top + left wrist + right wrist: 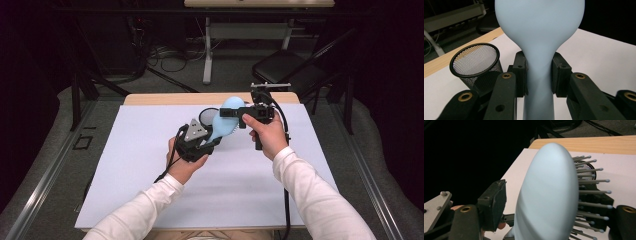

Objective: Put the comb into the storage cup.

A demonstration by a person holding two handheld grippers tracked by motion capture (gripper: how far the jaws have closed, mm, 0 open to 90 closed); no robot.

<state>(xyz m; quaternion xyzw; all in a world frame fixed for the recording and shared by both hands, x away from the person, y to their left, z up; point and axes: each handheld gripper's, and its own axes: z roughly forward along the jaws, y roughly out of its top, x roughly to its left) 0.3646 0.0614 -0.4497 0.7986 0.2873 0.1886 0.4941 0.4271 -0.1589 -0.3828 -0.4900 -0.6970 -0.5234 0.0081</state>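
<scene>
A light blue hairbrush (220, 129) is held above the white-covered table (150, 190). My left gripper (212, 141) is shut on its narrow handle (539, 100), one pad pressed to each side, with the smooth back of the head (539, 25) rising in front. My right gripper (231, 119) straddles the brush head (549, 195). One of its pads (495, 205) stands a little off the smooth back. The other jaw sits behind the bristles (594, 192), so the right gripper is open. Just behind the brush stands a black mesh cup (207, 116).
The mesh cup (474, 62) stands upright near the table's far wooden edge (165, 98). A black chair (287, 70) and a desk frame (207, 50) stand on the floor beyond the table. Bare white sheet lies on both sides of the hands.
</scene>
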